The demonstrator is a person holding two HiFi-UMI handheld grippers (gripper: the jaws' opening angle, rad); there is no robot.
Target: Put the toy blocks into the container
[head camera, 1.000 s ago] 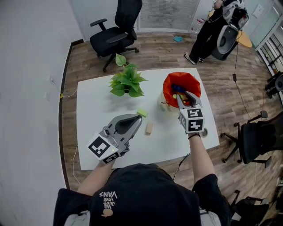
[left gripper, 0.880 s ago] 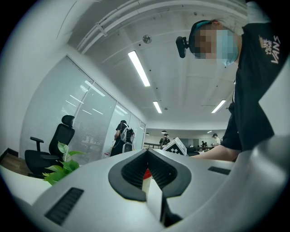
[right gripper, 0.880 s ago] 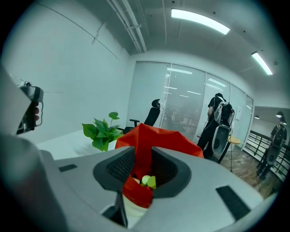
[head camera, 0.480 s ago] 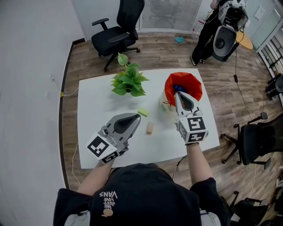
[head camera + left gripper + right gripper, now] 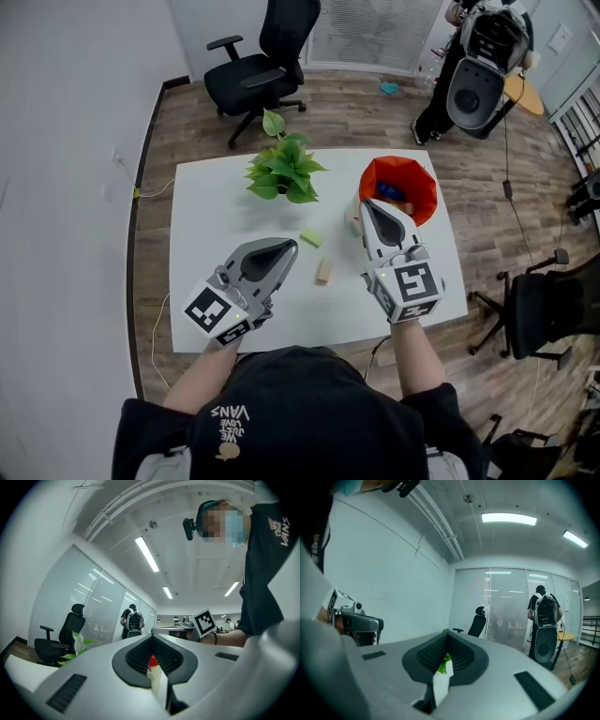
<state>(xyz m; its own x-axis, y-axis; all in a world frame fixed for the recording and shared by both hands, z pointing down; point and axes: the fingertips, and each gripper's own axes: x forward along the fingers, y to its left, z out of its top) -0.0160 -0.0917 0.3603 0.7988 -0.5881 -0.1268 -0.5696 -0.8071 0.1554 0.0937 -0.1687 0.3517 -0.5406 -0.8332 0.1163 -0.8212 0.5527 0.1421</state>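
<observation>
Right gripper (image 5: 367, 206): jaws pinched tight, totally empty, tips right beside the red container (image 5: 417, 183).
Left gripper (image 5: 287, 247): clamped together too, holding nothing.
Wooden block (image 5: 323, 272): flat on the white table (image 5: 206, 216), between both grippers, near the left tips, long axis pointing away from the person.
Green block (image 5: 310, 238): just past the left tips, turned cornerwise.

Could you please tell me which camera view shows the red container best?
The head view looks down into the open container, with most of its rim visible. The left gripper view catches only a red sliver of it; the right gripper view shows none.
</observation>
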